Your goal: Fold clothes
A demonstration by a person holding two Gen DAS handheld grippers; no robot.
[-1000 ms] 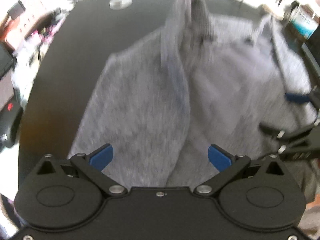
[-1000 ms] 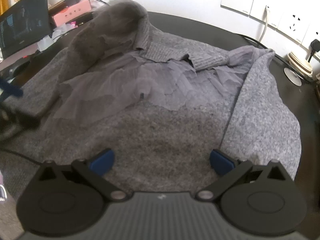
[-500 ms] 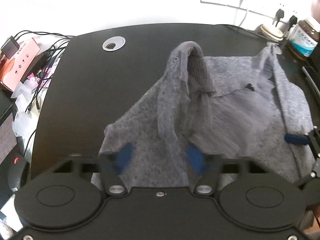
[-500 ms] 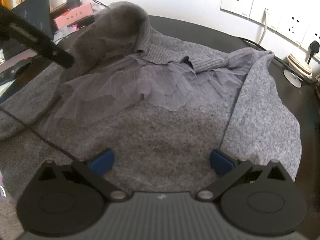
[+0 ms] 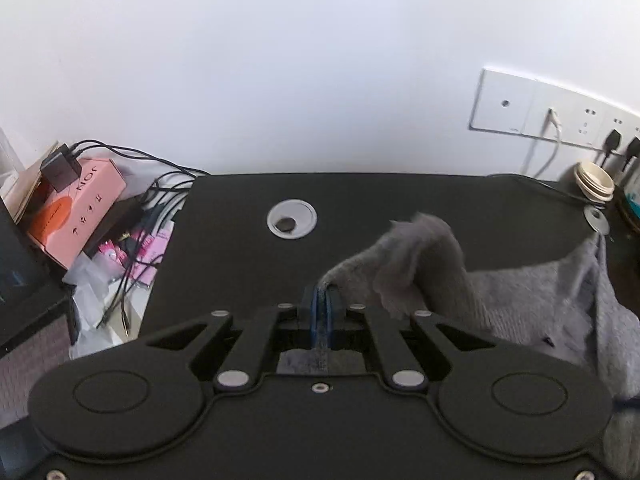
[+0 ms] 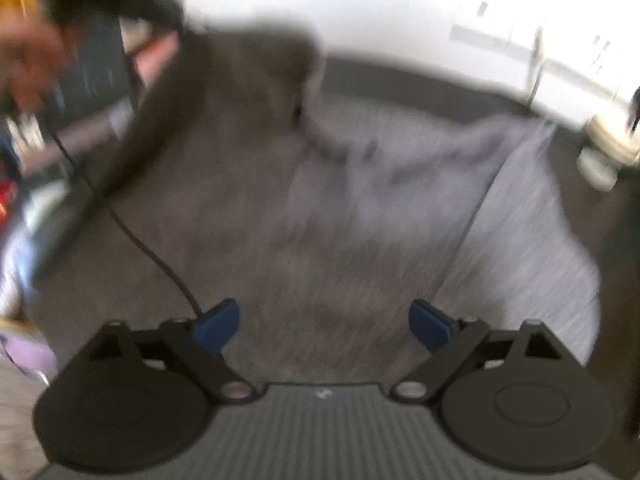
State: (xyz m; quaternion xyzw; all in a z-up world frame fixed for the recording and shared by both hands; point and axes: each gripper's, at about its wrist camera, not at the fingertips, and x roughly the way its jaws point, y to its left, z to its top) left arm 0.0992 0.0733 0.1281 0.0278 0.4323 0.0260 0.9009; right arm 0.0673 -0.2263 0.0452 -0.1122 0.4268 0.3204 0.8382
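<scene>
A grey knit sweater [image 5: 520, 300] with a sheer grey lining lies on the black table [image 5: 380, 200]. My left gripper [image 5: 321, 300] is shut on the sweater's edge and holds it lifted; the cloth hangs from the blue pads and drapes away to the right. In the blurred right wrist view the sweater [image 6: 340, 208] fills the middle, its left side raised. My right gripper [image 6: 324, 322] hovers over the cloth with its jaws wide but closing, and nothing is pinched between its blue pads.
A round cable grommet [image 5: 292, 219] sits in the table's far middle. Left of the table are a pink box [image 5: 76, 216], cables [image 5: 160, 200] and a dark screen. Wall sockets [image 5: 560, 114] and stacked white lids [image 5: 594, 182] stand at the far right. A person's hand [image 6: 24, 64] shows top left.
My left gripper closed on the sweater's edge and rose with it, tilting up toward the wall. The right gripper lifted a little and its view went blurry; its jaws narrowed slightly.
</scene>
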